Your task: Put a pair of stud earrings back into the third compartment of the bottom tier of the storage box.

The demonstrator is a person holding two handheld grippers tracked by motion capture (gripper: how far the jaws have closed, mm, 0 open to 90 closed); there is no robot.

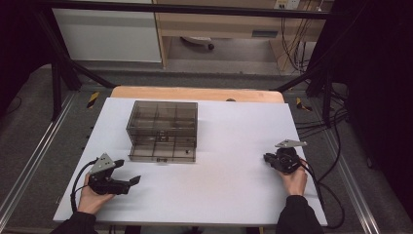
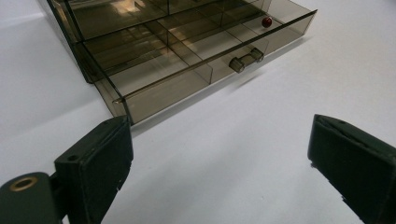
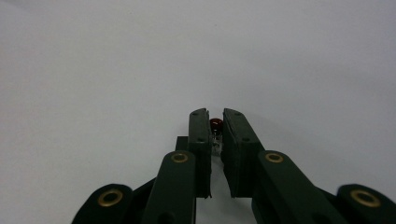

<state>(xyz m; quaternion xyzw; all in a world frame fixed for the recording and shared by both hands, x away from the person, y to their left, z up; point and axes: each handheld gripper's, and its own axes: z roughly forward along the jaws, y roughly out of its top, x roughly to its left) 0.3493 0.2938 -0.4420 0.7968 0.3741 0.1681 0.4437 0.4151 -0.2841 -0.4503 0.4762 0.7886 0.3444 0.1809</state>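
A smoky clear drawer box (image 1: pixel 162 124) stands at the table's back left, its bottom drawer (image 1: pixel 163 149) pulled out. In the left gripper view that drawer (image 2: pixel 187 65) holds a small red bead (image 2: pixel 266 21) in a far compartment. My left gripper (image 1: pixel 130 178) lies near the front left, jaws wide open and empty (image 2: pixel 219 154), pointing at the drawer. At the right of the table my right gripper (image 1: pixel 267 158) is shut on another small red bead (image 3: pixel 215 123), pinched between its pads just above the white tabletop.
The white tabletop (image 1: pixel 219 161) stretches between both hands. A wooden board edge (image 1: pixel 195 92) runs along the back. Black frame posts and cables stand beyond the table's right side (image 1: pixel 321 102).
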